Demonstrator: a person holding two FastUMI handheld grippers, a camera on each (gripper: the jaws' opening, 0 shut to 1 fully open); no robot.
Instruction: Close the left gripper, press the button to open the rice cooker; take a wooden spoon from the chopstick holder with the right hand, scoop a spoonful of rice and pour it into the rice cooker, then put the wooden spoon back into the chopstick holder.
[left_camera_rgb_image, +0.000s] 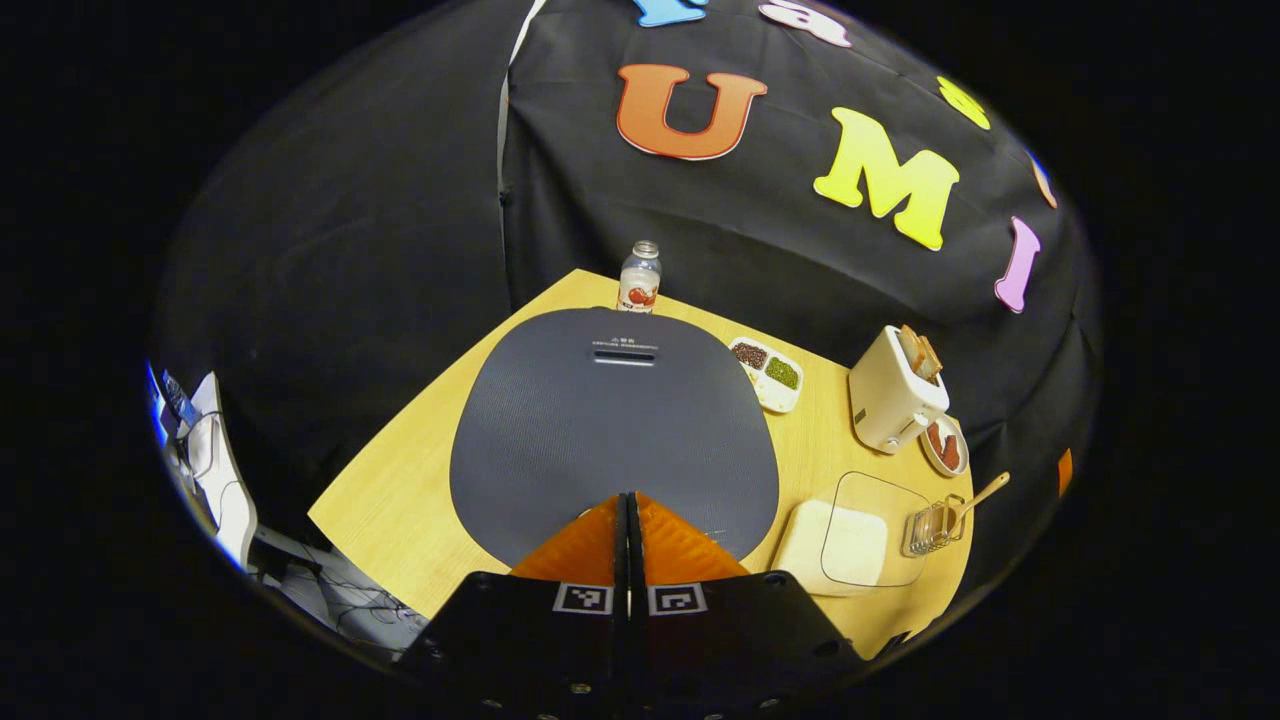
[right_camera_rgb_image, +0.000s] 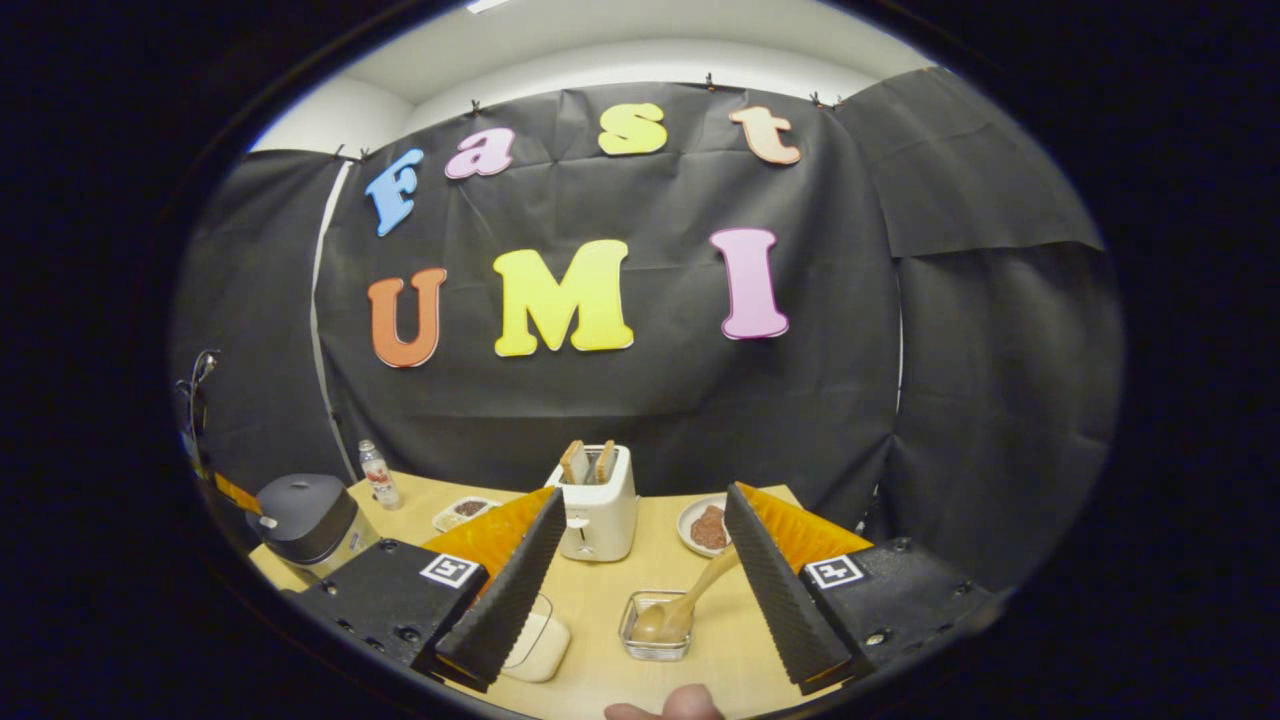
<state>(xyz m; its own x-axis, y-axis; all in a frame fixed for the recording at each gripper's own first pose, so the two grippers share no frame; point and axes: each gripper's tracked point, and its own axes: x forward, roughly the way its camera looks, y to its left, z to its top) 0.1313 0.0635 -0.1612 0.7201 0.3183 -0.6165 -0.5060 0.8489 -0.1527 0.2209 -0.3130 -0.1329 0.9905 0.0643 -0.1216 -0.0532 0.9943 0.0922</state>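
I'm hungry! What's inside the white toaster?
Two brown slices of toast stick up from the slots of the boxy white toaster. Their lower halves, down inside the slots, are hidden.

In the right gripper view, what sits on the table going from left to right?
Rice cooker → bottle → small divided dish → toaster → wooden spoon in its clear holder → plate.

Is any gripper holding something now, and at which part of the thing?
Nothing is held. The left gripper is shut with nothing between its fingers, above the rice cooker lid. The right gripper is open; the wooden spoon sits in its holder.
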